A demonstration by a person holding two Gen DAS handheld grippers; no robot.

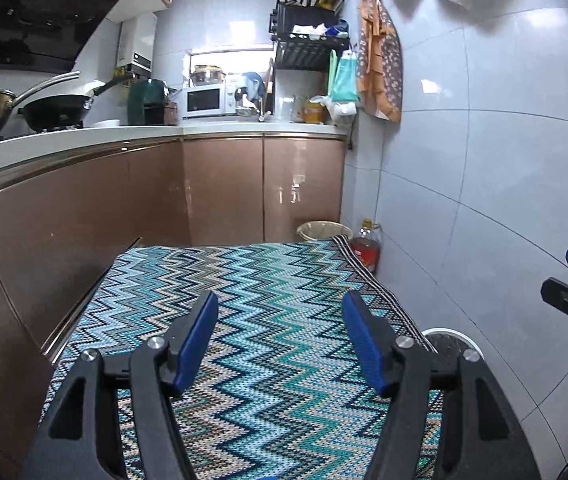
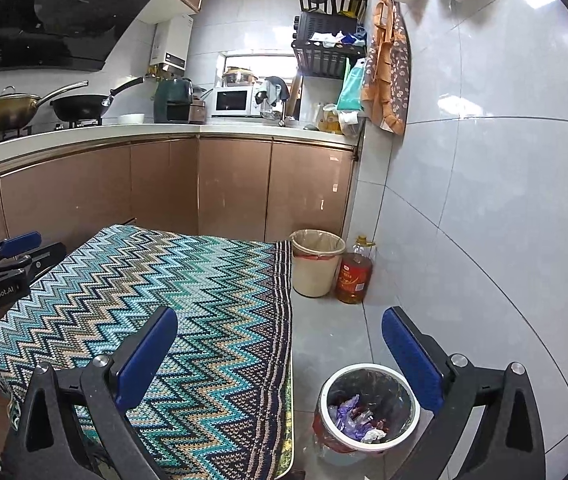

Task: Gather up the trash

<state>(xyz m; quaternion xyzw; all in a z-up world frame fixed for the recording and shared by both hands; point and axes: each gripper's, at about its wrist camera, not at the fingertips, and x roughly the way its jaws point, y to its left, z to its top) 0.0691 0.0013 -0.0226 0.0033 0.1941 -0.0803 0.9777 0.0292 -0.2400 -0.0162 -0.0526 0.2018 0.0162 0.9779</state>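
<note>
A white-rimmed trash bin (image 2: 368, 408) with a dark liner stands on the floor right of the table; crumpled purple, red and white wrappers (image 2: 353, 416) lie inside it. Its rim also shows in the left wrist view (image 1: 449, 338). My right gripper (image 2: 280, 354) is open and empty, above the table's right edge and the bin. My left gripper (image 1: 280, 342) is open and empty over the zigzag tablecloth (image 1: 252, 320). The left gripper also shows at the left edge of the right wrist view (image 2: 16, 256). No loose trash shows on the cloth.
A beige lined bin (image 2: 315, 262) and an oil bottle (image 2: 353, 272) stand beyond the table by the tiled wall. Brown cabinets (image 2: 164, 184) with a worktop, pans, microwave and racks lie behind. Grey floor (image 2: 331, 332) runs between table and wall.
</note>
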